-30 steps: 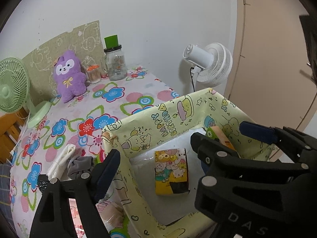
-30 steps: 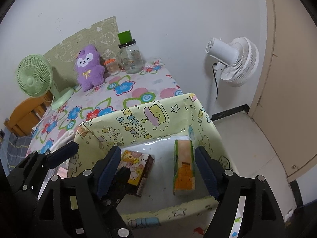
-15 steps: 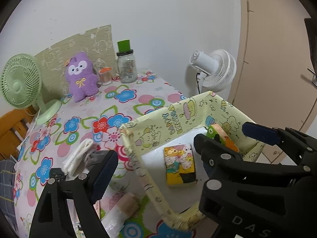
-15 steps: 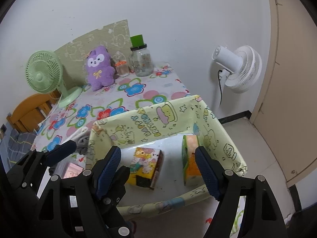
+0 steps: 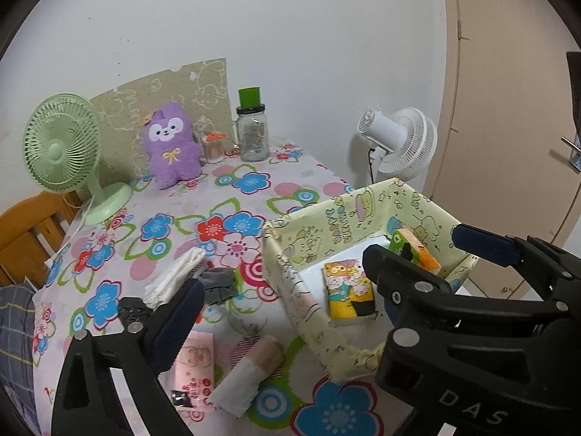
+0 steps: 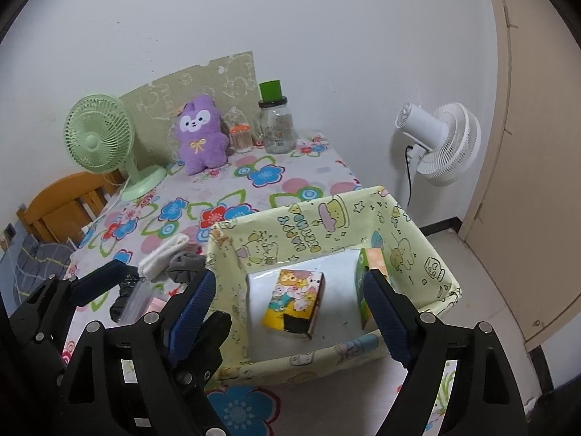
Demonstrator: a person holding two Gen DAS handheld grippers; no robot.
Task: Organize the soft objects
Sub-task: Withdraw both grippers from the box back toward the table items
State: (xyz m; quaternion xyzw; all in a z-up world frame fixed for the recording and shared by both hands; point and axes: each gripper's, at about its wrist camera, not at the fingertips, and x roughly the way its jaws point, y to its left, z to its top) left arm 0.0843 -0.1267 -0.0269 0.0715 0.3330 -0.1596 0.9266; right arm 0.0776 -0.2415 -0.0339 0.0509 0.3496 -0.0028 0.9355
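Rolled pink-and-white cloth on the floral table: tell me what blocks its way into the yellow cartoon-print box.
Only the yellow cartoon-print box's own near wall stands between it and the rolled pink-and-white cloth, so the cloth must be lifted over it. Inside, the yellow tissue pack and the orange-green pack leave bare floor.

Soft, even indoor light fills both views, bright enough for clear colours. Shadows are faint; a small sheen sits on the white floor of the box [image 6: 334,276]. Focus is sharp throughout. Fisheye bending curves the door [image 5: 508,109], and black vignette rounds the corners.
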